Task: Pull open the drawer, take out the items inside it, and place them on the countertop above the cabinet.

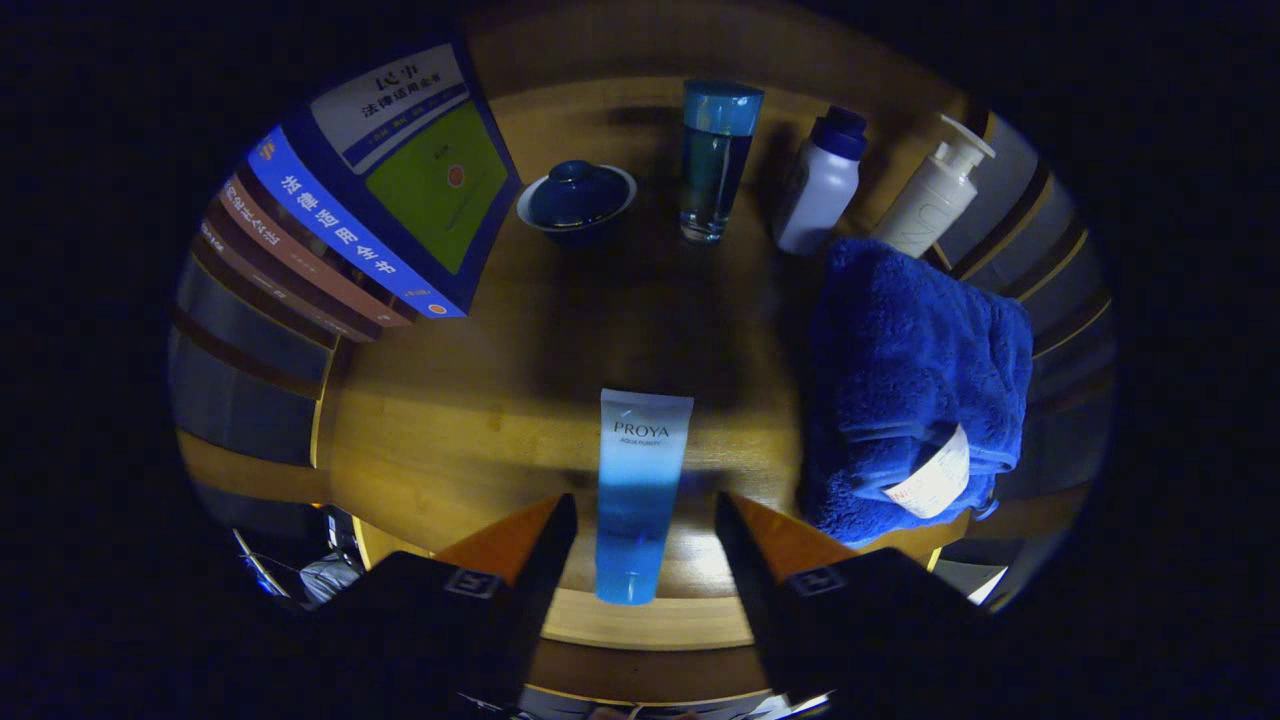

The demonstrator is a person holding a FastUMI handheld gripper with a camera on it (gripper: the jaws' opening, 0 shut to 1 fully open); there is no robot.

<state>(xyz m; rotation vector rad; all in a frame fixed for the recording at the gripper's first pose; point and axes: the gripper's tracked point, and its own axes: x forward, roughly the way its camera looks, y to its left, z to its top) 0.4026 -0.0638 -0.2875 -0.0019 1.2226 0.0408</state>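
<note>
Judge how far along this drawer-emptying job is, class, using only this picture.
Looks done: the blue-and-white squeeze tube lies on the wooden countertop, near the folded blue towel and stacked books. In hand: nothing; the gripper is open, its fingers either side of the tube without pressing it. Left: unclear, since the drawer's contents cannot be judged here.

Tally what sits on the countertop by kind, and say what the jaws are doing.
Tubes: 1, blue tube, lying between the open gripper jaws
Books: 4
Lidded bowl: 1
Glass: 1
Bottles: 2, white bottle, pump bottle
Towel: 1
Total: 10
</note>
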